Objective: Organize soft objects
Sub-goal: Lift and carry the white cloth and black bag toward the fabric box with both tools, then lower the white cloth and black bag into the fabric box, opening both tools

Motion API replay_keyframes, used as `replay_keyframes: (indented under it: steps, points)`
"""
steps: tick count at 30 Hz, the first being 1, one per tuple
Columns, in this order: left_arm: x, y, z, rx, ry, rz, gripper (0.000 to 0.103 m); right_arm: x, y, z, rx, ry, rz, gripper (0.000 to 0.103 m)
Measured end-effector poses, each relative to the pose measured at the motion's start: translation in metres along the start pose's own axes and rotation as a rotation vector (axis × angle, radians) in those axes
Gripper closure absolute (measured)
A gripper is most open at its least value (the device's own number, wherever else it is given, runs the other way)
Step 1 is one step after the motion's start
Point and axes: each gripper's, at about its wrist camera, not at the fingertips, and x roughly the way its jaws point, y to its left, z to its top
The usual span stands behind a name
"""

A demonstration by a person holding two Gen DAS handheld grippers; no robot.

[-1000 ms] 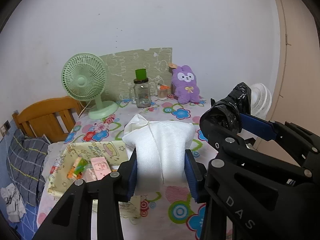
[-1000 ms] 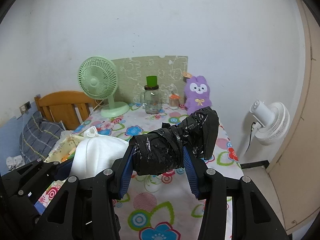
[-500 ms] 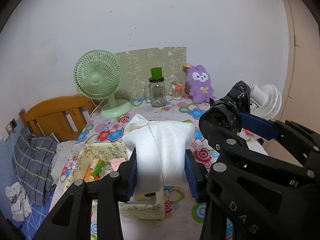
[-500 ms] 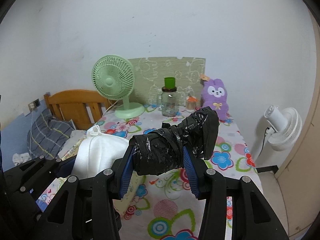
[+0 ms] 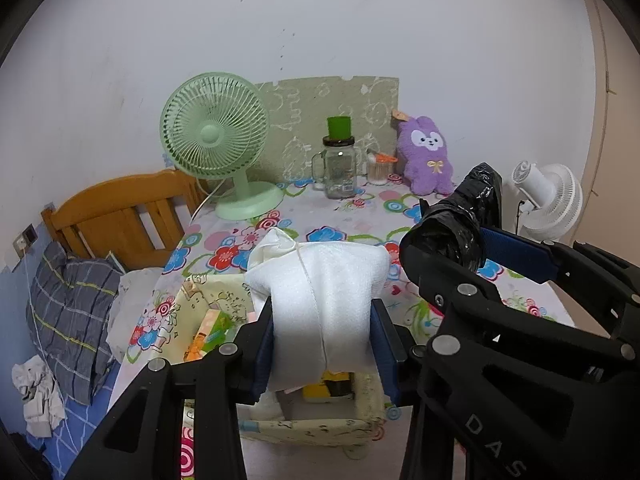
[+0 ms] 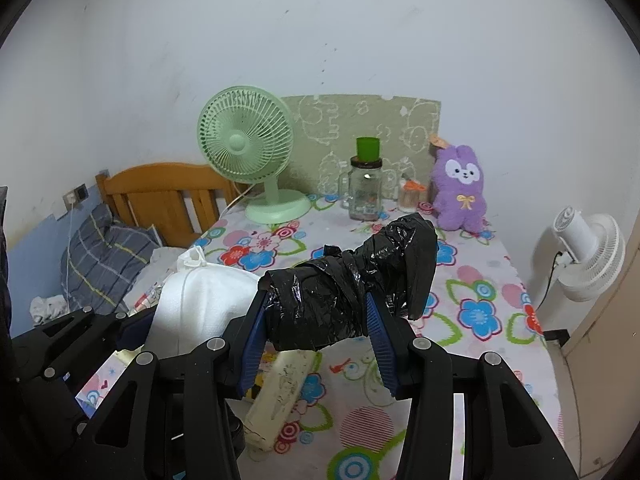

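Note:
My left gripper (image 5: 323, 340) is shut on a white foam roll (image 5: 320, 304) tied with a thread, held in the air above a pale yellow fabric box (image 5: 320, 428). The box holds several small packets (image 5: 208, 332). My right gripper (image 6: 318, 340) is shut on a black plastic bundle (image 6: 344, 292), close beside the left one and above the box's right wall (image 6: 280, 388). The black bundle (image 5: 460, 224) and the right gripper's body show at the right of the left wrist view. The white roll (image 6: 196, 304) shows at the left of the right wrist view.
A flowered tablecloth (image 6: 472, 312) covers the table. At the back stand a green desk fan (image 5: 220, 152), a glass jar with a green cup (image 5: 339, 168), a small jar (image 5: 378, 170) and a purple plush rabbit (image 5: 428, 156). A white fan (image 6: 588, 256) stands right, a wooden headboard (image 5: 120, 216) and bedding left.
Both grippers, still holding their bundles, have drawn back from the wall and sunk slightly. The fabric box now lies directly beneath them, and the back objects look farther away.

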Motion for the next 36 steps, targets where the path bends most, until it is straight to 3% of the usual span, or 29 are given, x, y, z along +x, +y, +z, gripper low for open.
replay_keyframes:
  steps: [25, 36]
  points:
    - [0.05, 0.048, -0.03, -0.063, 0.155, 0.011, 0.055, 0.063, 0.041, -0.016, -0.061, 0.128, 0.064, 0.052]
    - [0.058, 0.066, -0.042, -0.076, 0.206, 0.025, 0.029, 0.076, 0.06, -0.024, -0.096, 0.168, 0.08, 0.052]
